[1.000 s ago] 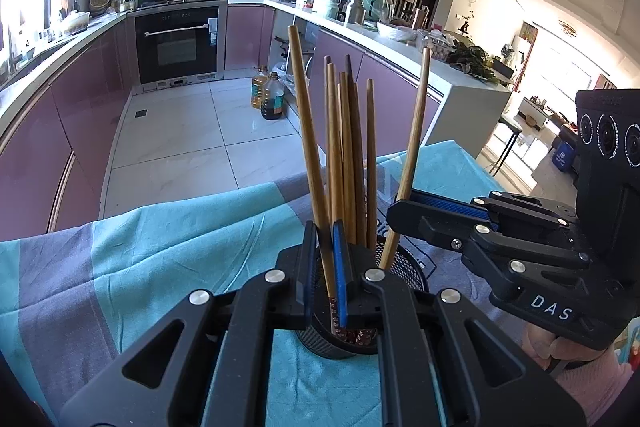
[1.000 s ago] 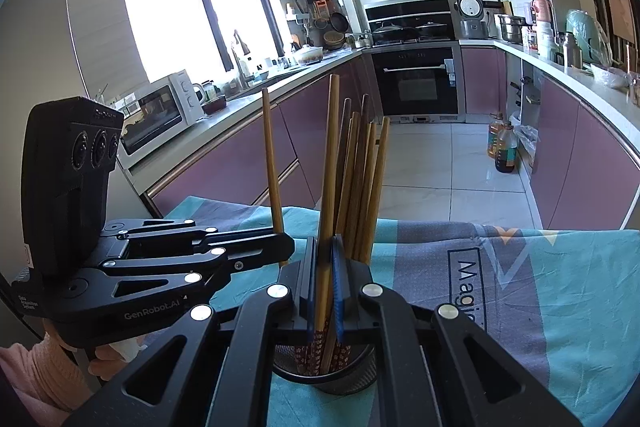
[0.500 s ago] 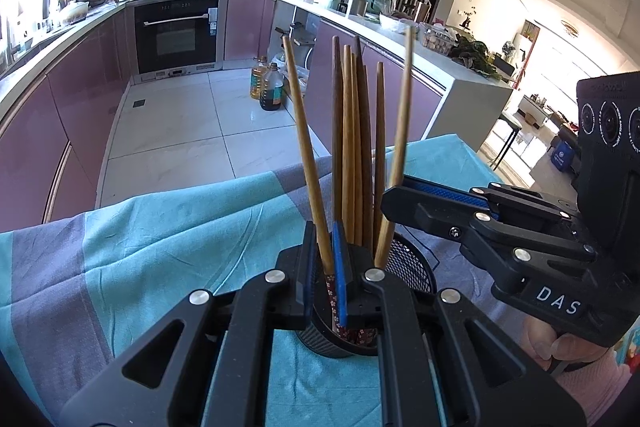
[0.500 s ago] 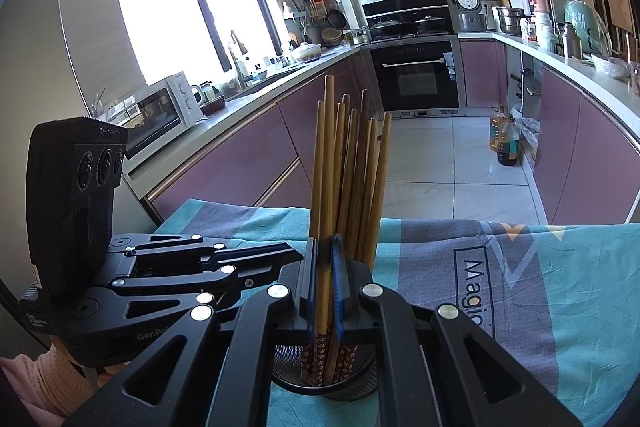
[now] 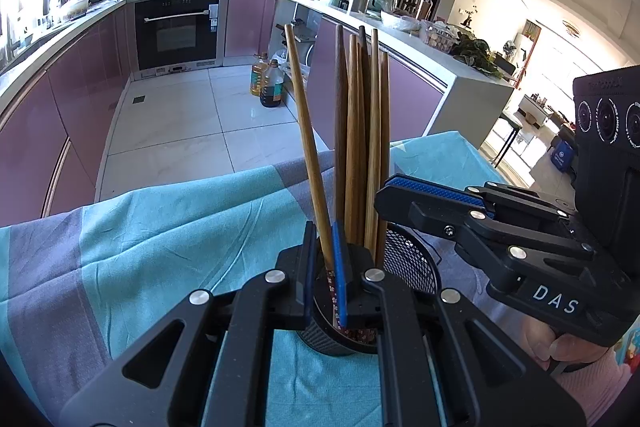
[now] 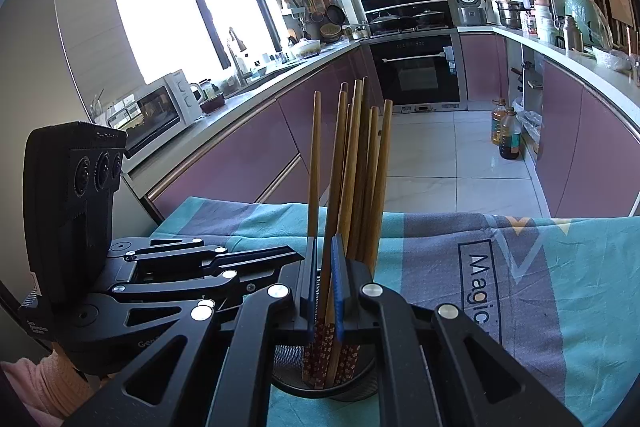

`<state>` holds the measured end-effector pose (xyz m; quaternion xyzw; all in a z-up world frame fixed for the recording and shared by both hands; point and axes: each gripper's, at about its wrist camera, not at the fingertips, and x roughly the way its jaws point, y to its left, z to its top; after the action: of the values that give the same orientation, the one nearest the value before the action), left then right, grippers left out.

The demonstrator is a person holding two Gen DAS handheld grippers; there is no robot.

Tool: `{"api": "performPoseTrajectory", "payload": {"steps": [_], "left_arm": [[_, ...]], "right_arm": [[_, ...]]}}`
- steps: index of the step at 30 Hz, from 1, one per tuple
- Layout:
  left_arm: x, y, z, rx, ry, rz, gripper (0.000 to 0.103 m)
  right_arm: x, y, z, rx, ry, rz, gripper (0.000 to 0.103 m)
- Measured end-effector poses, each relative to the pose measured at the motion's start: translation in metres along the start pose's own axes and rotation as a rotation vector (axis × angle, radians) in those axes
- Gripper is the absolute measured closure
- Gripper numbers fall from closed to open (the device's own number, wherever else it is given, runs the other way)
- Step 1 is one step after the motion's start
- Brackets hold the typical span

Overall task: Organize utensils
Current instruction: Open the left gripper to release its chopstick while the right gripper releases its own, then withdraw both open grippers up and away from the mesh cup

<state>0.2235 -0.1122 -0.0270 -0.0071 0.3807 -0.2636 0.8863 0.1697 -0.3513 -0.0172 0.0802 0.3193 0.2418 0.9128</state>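
A black mesh holder stands on the teal and grey tablecloth with several wooden chopsticks upright in it. My left gripper is shut on one chopstick that leans left of the bundle, its patterned tip down in the holder. From the right, my right gripper reaches the bundle's side. In the right wrist view my right gripper is shut on a chopstick standing in the holder, and the left gripper sits close at its left.
The tablecloth ends at the table's far edge, with tiled kitchen floor beyond. Oil bottles stand on the floor by purple cabinets. A hand in a pink sleeve holds the right gripper. A microwave sits on the left counter.
The chopstick in my right gripper swung from leaning outward to upright against the bundle. The left gripper's chopstick also came closer to the bundle. Both grippers stayed shut.
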Motion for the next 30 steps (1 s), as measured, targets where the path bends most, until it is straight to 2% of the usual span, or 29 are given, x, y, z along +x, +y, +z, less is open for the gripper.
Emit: {"api": "performPoseTrajectory", "payload": {"steps": [3, 6, 8, 10, 15, 17, 20, 22, 24, 27, 30], "left_arm": [[-0.002, 0.001, -0.002, 0.006, -0.018, 0.008, 0.094], [-0.005, -0.001, -0.006, 0.011, -0.041, 0.018, 0.086], [-0.010, 0.002, -0.010, 0.004, -0.063, 0.036, 0.078], [-0.016, 0.004, -0.015, -0.002, -0.083, 0.051, 0.072], [-0.040, 0.007, -0.031, -0.004, -0.155, 0.102, 0.059], [-0.049, 0.009, -0.038, -0.006, -0.182, 0.119, 0.050], [-0.069, 0.014, -0.052, -0.016, -0.231, 0.162, 0.039], [-0.082, 0.018, -0.062, -0.032, -0.276, 0.186, 0.017], [-0.097, 0.021, -0.072, -0.047, -0.329, 0.231, 0.005], [-0.115, 0.027, -0.088, -0.071, -0.382, 0.279, 0.006], [-0.132, 0.031, -0.101, -0.092, -0.424, 0.308, 0.006]], "right_arm": [[0.000, 0.001, 0.000, -0.003, 0.000, -0.003, 0.095], [-0.002, 0.002, -0.003, -0.005, -0.003, -0.008, 0.094], [-0.004, 0.002, -0.006, -0.008, -0.008, -0.014, 0.089], [-0.007, 0.003, -0.009, -0.013, -0.015, -0.022, 0.077], [-0.014, 0.008, -0.016, -0.037, -0.027, -0.051, 0.068], [-0.018, 0.011, -0.020, -0.048, -0.041, -0.067, 0.061], [-0.026, 0.017, -0.027, -0.067, -0.072, -0.091, 0.042], [-0.031, 0.023, -0.032, -0.085, -0.097, -0.113, 0.025], [-0.037, 0.030, -0.038, -0.106, -0.134, -0.139, 0.017], [-0.044, 0.041, -0.050, -0.137, -0.176, -0.187, 0.006], [-0.050, 0.050, -0.059, -0.157, -0.213, -0.206, 0.006]]}}
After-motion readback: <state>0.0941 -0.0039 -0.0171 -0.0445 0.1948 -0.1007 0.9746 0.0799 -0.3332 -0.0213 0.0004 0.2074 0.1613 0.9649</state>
